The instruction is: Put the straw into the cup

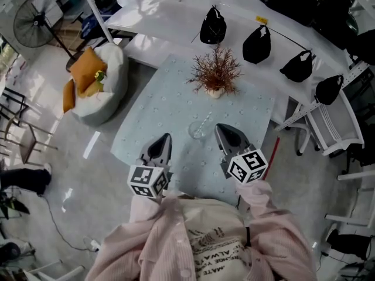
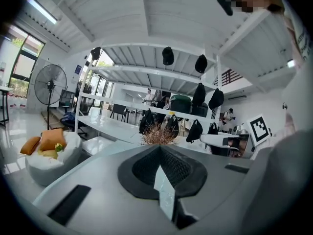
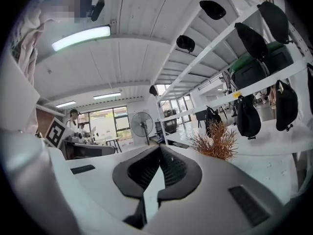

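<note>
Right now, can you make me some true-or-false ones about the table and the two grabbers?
1. The left gripper and the right gripper each have their fingers together with nothing between them. True.
2. The right gripper holds the straw. False: the straw is at the cup on the table, apart from both grippers.
3. A spiky brown plant sits on the table. True.
4. The fan stands on the table. False: it stands on the floor, off to the left.
</note>
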A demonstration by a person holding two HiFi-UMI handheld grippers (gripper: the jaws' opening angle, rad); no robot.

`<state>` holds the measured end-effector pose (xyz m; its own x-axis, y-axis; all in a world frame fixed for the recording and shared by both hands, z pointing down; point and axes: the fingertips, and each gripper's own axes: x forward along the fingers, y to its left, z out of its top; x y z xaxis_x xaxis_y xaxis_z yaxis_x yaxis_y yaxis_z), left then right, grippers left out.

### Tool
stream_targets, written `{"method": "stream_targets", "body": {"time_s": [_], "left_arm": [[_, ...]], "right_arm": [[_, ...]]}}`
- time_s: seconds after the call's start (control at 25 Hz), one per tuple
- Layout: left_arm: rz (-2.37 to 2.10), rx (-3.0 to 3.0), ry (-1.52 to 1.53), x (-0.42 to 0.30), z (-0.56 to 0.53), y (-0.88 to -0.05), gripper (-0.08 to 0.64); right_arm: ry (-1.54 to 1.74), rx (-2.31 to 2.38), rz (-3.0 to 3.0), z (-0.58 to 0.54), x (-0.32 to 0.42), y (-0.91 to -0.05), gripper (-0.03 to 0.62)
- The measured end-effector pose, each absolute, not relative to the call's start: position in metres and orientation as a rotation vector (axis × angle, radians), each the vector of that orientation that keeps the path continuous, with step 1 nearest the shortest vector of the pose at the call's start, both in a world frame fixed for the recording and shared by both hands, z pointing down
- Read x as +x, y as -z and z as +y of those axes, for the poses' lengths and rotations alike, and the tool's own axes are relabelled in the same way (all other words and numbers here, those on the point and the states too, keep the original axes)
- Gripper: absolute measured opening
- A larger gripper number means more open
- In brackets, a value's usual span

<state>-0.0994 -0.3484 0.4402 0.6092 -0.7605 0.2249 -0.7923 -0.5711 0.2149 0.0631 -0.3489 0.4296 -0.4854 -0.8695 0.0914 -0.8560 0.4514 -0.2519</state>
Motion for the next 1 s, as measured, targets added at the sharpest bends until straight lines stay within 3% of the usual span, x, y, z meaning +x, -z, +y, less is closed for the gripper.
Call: {"method": "stream_targets", "body": {"time_s": [1.0], "left_arm": [[-1.436, 2.545, -0.097, -0.129, -0.354, -0.41, -0.002]], "right_arm": [[0.251, -1.599, 2.603, -0.345, 0.079, -0.397, 0.0]]}}
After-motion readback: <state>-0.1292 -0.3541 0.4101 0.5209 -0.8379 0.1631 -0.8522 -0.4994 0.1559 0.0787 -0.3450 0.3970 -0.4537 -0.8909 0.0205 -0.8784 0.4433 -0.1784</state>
